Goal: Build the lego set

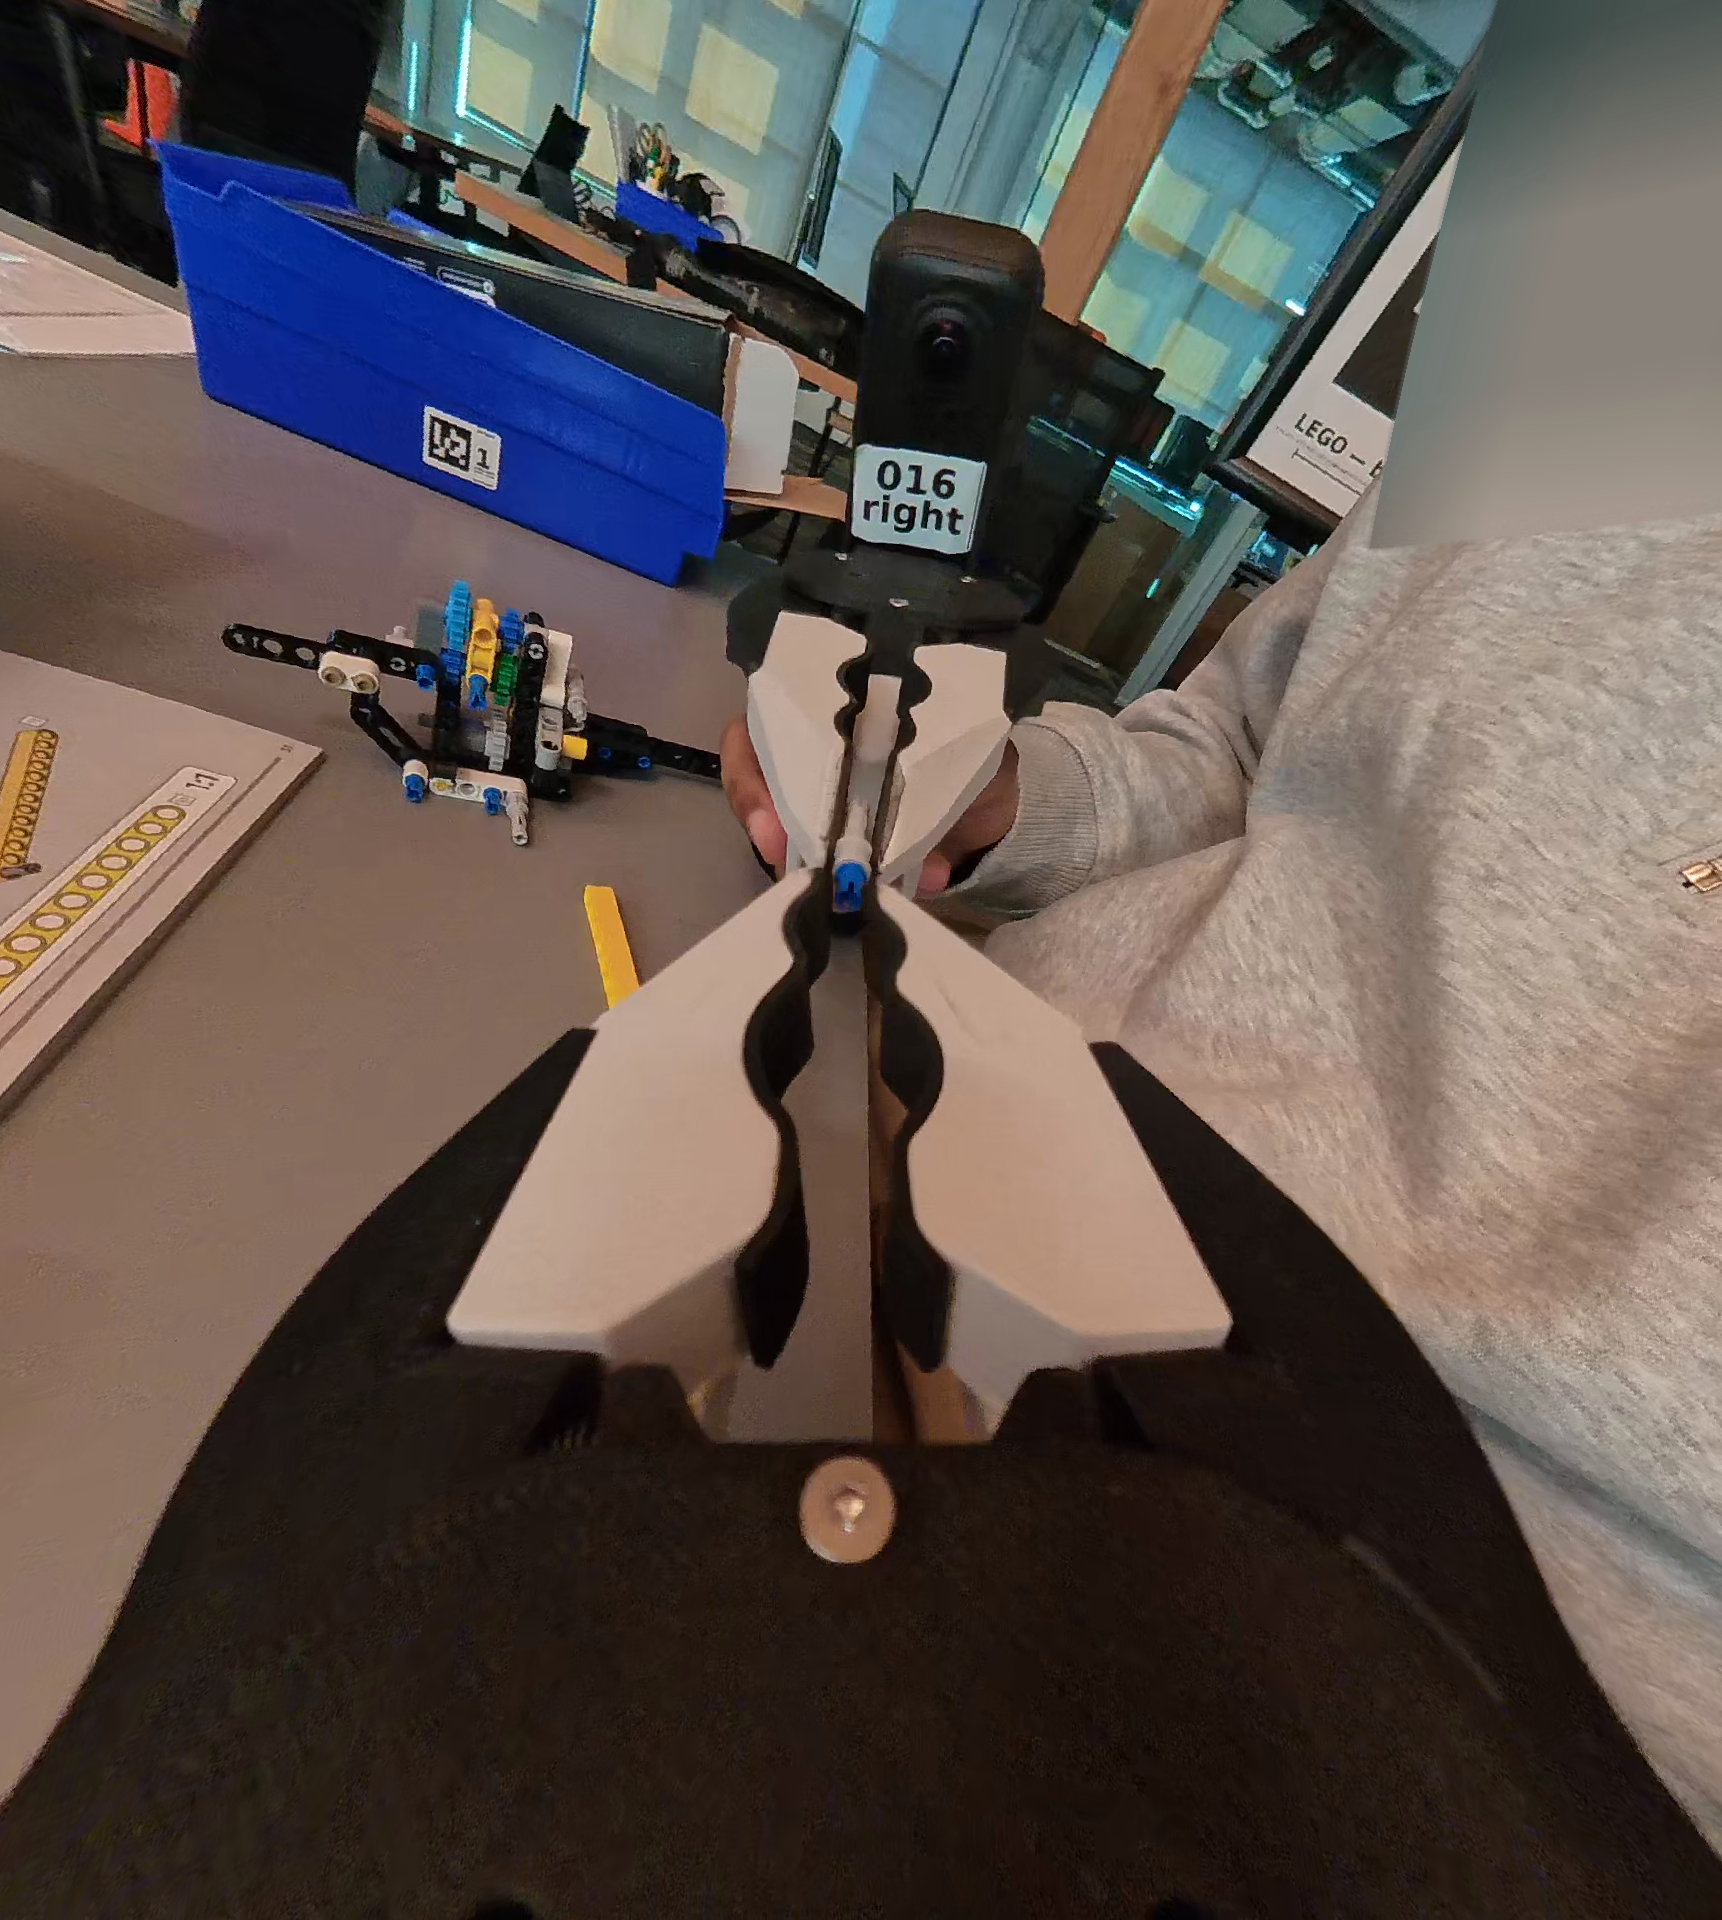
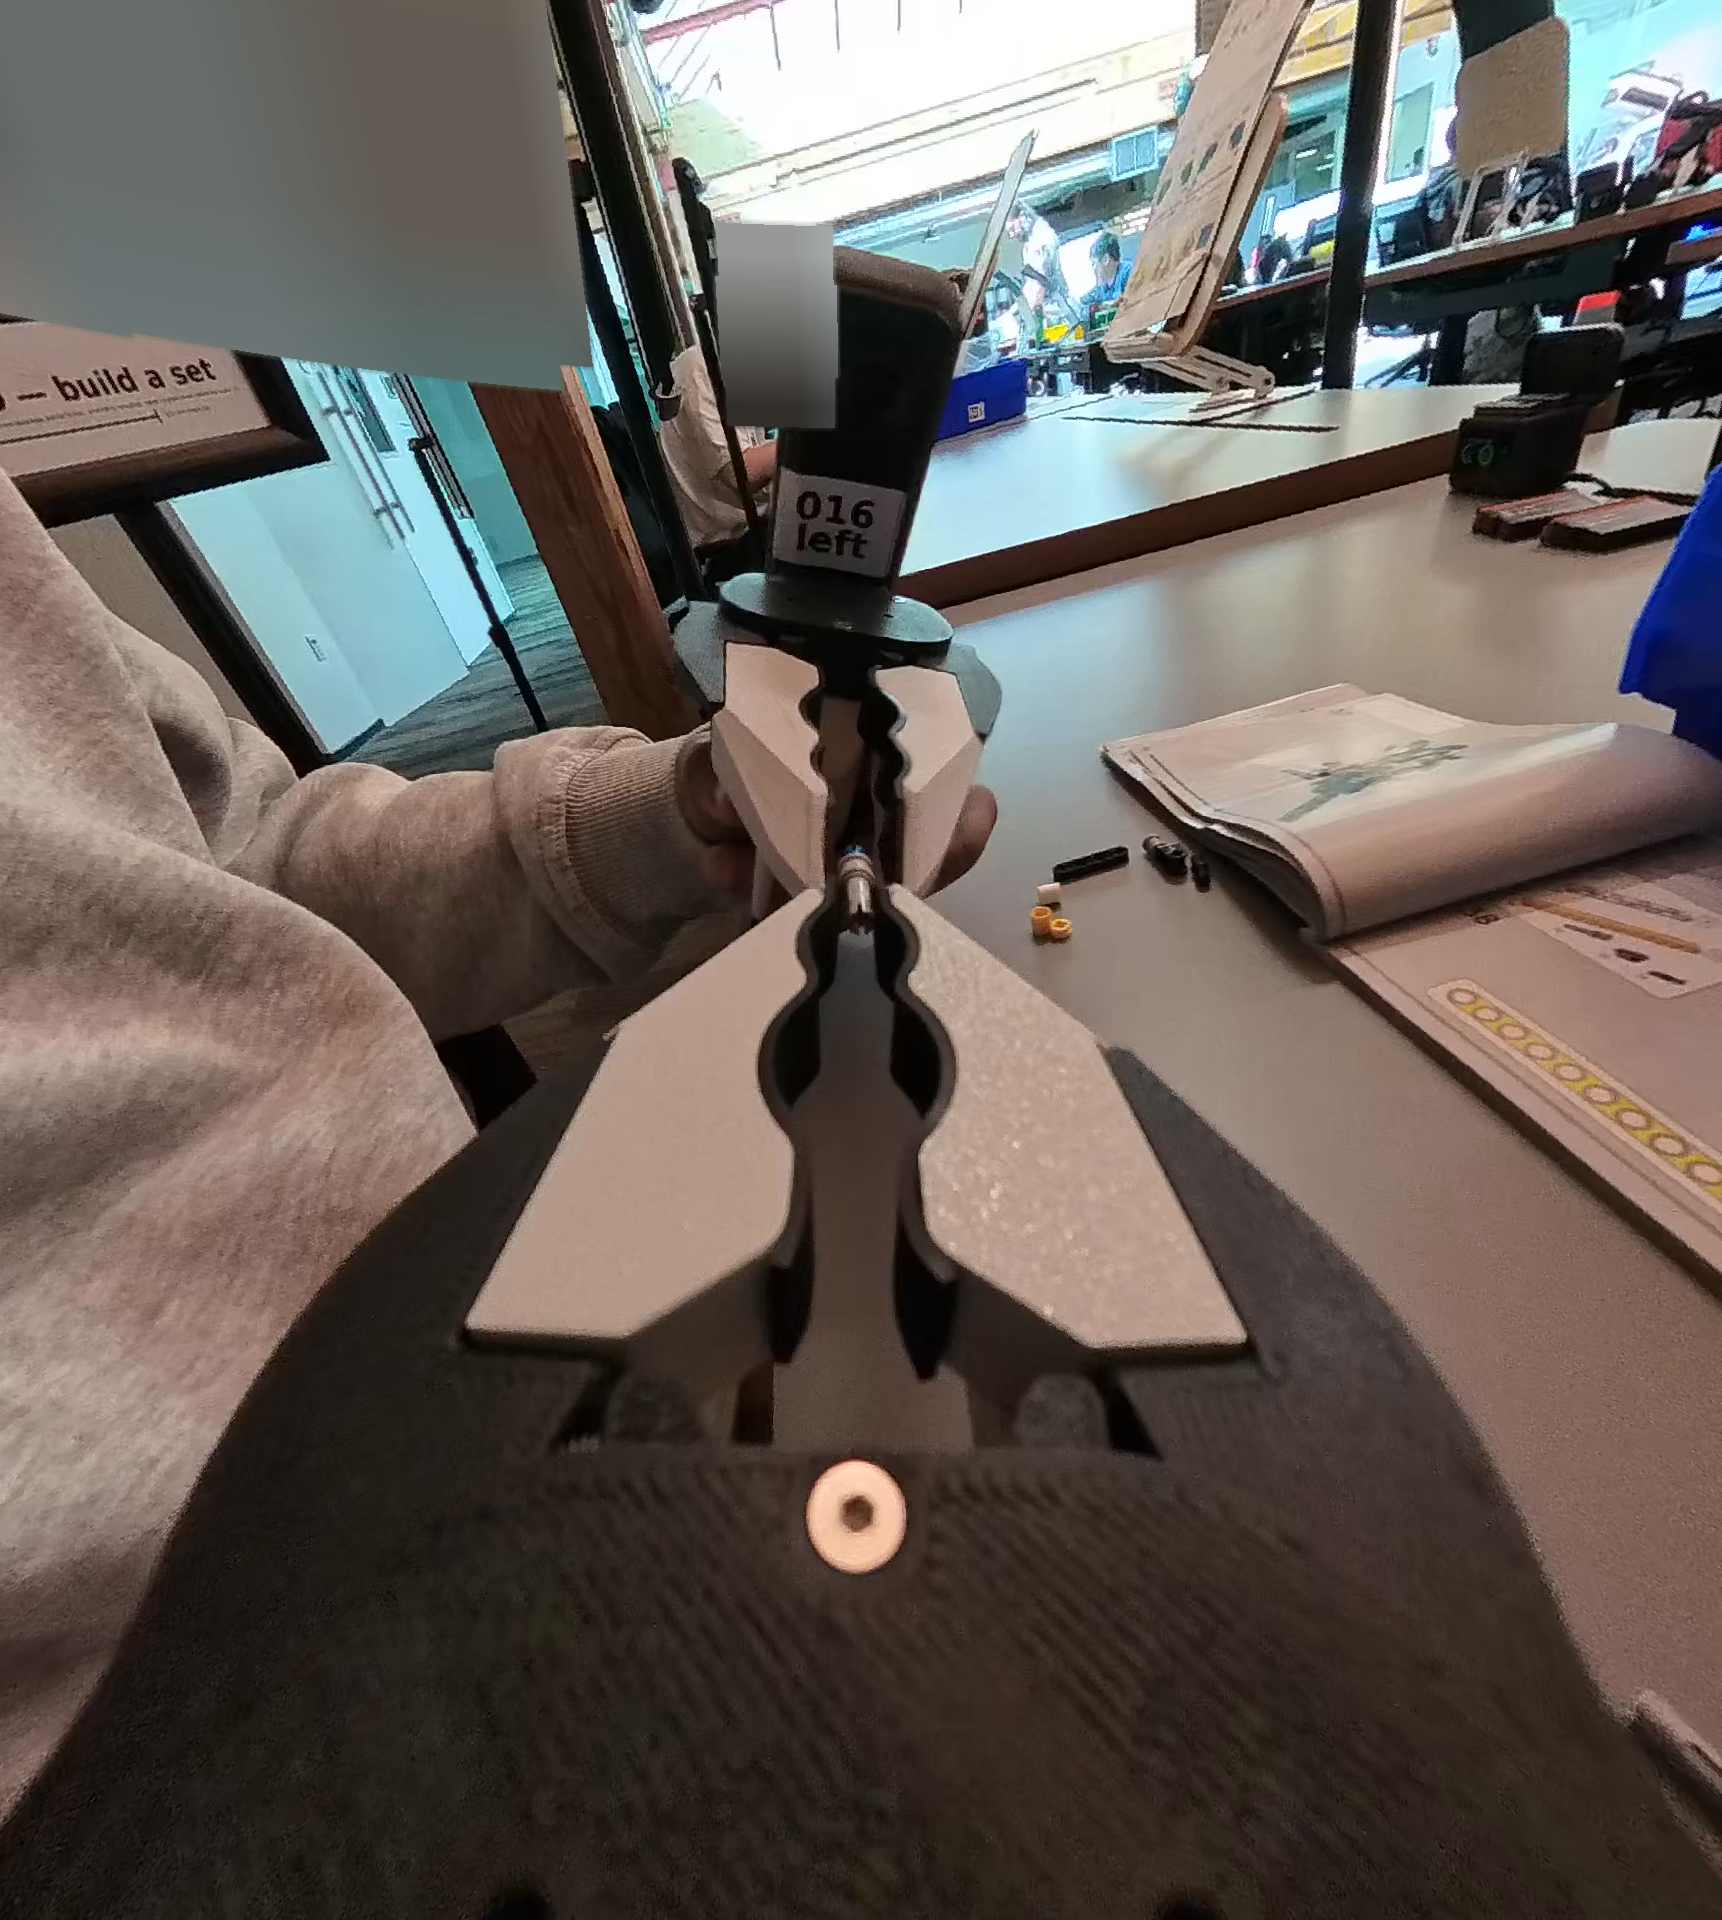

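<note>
My two grippers meet tip to tip above the table edge. My left gripper (image 1: 841,912) is shut on a small blue pin (image 1: 846,879). My right gripper (image 2: 857,923) is shut on a small grey-white connector (image 2: 856,894), whose end meets the blue pin. The right gripper also shows in the left wrist view (image 1: 862,847), and the left gripper in the right wrist view (image 2: 857,860). A partly built black, blue and yellow lego model (image 1: 483,707) lies on the grey table. A yellow beam (image 1: 611,943) lies just left of my left gripper.
An open instruction booklet (image 1: 57,883) lies at the left, also in the right wrist view (image 2: 1615,1039). A blue bin (image 1: 421,364) stands behind the model. Small loose pieces (image 2: 1052,923) and black parts (image 2: 1091,864) lie by a folded booklet (image 2: 1408,800). A person's grey sleeve (image 1: 1459,935) is close. The tips of both grippers are at nearly the same place.
</note>
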`<state>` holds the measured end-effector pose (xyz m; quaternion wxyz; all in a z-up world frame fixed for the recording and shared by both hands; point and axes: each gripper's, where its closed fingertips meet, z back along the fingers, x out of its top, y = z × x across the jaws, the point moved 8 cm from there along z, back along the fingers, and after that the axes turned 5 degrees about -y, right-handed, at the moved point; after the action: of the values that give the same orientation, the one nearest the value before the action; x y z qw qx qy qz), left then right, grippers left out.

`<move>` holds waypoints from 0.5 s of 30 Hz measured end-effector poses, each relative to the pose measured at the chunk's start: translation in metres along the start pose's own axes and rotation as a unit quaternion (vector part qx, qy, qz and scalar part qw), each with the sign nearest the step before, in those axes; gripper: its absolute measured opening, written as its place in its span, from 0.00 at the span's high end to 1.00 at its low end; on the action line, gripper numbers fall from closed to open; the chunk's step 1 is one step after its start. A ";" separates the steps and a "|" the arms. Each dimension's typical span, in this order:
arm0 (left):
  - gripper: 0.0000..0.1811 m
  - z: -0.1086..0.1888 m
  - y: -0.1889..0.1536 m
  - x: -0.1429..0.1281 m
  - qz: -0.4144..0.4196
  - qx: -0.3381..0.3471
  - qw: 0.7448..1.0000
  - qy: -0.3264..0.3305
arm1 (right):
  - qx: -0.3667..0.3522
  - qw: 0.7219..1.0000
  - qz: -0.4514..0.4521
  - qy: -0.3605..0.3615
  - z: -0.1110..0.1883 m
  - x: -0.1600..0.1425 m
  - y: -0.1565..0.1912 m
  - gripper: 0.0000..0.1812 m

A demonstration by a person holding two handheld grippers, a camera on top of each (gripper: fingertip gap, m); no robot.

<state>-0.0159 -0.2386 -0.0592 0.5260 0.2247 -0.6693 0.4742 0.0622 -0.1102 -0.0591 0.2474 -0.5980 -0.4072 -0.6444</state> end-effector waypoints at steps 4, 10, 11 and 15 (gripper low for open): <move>0.99 0.000 0.001 0.001 0.002 0.007 1.000 -0.003 | -0.004 1.000 -0.013 -0.001 0.001 0.000 -0.002 0.98; 0.90 0.002 0.000 0.004 0.024 -0.017 0.999 -0.022 | -0.004 1.000 -0.025 -0.002 0.001 0.000 -0.004 0.98; 0.90 0.002 -0.001 0.004 0.024 -0.016 0.999 -0.023 | -0.004 1.000 -0.026 -0.003 0.001 0.000 -0.005 0.98; 0.89 0.001 0.000 0.003 0.024 -0.017 0.999 -0.020 | 0.000 0.999 -0.037 -0.001 0.001 0.000 -0.005 0.98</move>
<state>-0.0172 -0.2392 -0.0561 0.5047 0.2094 -0.6929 0.4705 0.0586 -0.1067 -0.0606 0.2232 -0.5834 -0.4294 -0.6522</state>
